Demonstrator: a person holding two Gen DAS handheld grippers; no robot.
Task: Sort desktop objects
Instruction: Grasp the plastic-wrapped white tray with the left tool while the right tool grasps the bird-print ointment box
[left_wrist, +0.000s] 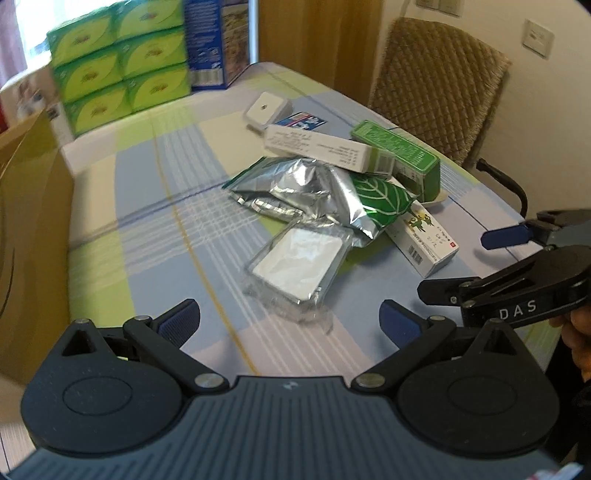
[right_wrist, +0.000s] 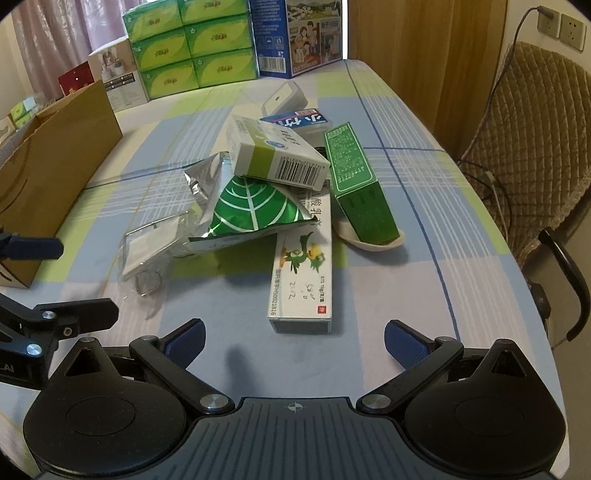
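A heap of small items lies mid-table: a clear-wrapped white card (left_wrist: 299, 264) (right_wrist: 149, 245), a silver and green foil pouch (left_wrist: 325, 195) (right_wrist: 251, 212), a long white box with a green bird (right_wrist: 301, 273) (left_wrist: 424, 236), a white and green medicine box (right_wrist: 275, 153) (left_wrist: 317, 146), a dark green box (right_wrist: 360, 182) (left_wrist: 402, 155) leaning on a white dish (right_wrist: 373, 242), and a white case (left_wrist: 266, 109) (right_wrist: 284, 98). My left gripper (left_wrist: 290, 321) stands open just short of the wrapped card. My right gripper (right_wrist: 293, 341) is open, in front of the bird box.
A brown cardboard box (right_wrist: 55, 177) (left_wrist: 29, 229) stands at the table's left edge. Stacked green tissue packs (left_wrist: 118, 55) (right_wrist: 192, 48) and a blue carton (right_wrist: 295, 33) line the far end. A padded chair (right_wrist: 528, 147) sits to the right, with a cable beside it.
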